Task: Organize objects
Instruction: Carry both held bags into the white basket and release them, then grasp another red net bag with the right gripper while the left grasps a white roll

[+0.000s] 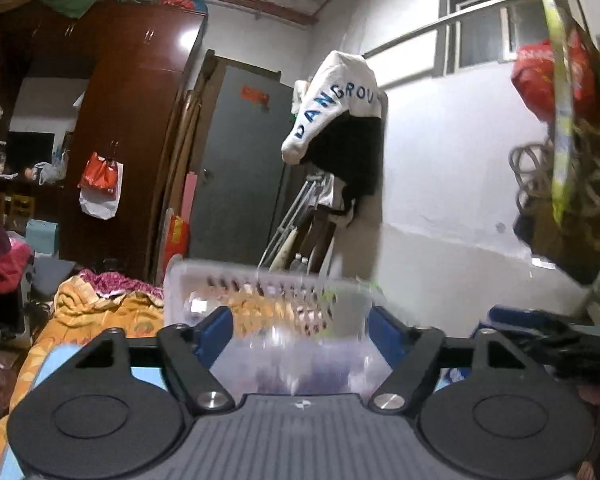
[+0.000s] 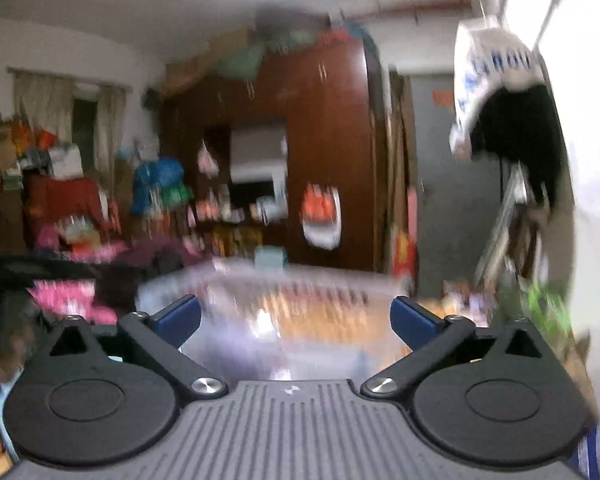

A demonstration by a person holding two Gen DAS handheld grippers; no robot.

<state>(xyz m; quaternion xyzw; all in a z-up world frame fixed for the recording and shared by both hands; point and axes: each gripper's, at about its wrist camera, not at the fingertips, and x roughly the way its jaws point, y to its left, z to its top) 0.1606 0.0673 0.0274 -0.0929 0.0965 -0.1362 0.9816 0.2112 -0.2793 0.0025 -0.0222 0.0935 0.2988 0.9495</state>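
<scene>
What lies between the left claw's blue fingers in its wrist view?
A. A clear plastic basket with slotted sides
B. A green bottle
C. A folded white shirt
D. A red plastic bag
A: the basket, see-through with a row of slots in its wall, fills the gap of the left claw.

Left gripper (image 1: pixel 300 326): we see blue fingers (image 1: pixel 219 330), black link arms, silver screws.
Its body: ribbed grey plate, small white mark, two black round discs.
Right gripper (image 2: pixel 296 318): we get the same build, blue fingers (image 2: pixel 180 316), silver screws.
Sleeve (image 2: pixel 598 444): blue with pale stripes, blurred.
</scene>
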